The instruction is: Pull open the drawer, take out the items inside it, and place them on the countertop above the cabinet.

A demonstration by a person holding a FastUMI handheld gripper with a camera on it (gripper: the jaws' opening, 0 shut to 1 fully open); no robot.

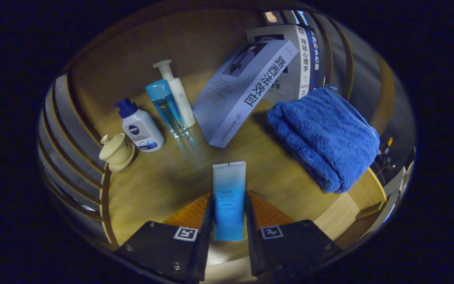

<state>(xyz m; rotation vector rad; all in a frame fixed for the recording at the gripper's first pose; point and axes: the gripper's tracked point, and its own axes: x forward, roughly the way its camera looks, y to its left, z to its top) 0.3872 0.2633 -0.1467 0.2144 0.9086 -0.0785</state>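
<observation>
The gripper [229,209] pinches a blue tube [229,197] between both fingers, above the wooden countertop [164,177]. A leaning book [239,92] stands at twelve o'clock, a folded blue towel [325,138] at two. Released tilted, the tube may topple or roll.

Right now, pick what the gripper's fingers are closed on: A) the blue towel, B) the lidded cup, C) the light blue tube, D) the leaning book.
C: the tube stands between the fingers of the gripper, one finger pressed against each side, above the wooden countertop; the towel, cup and book lie beyond the fingers, untouched.
</observation>
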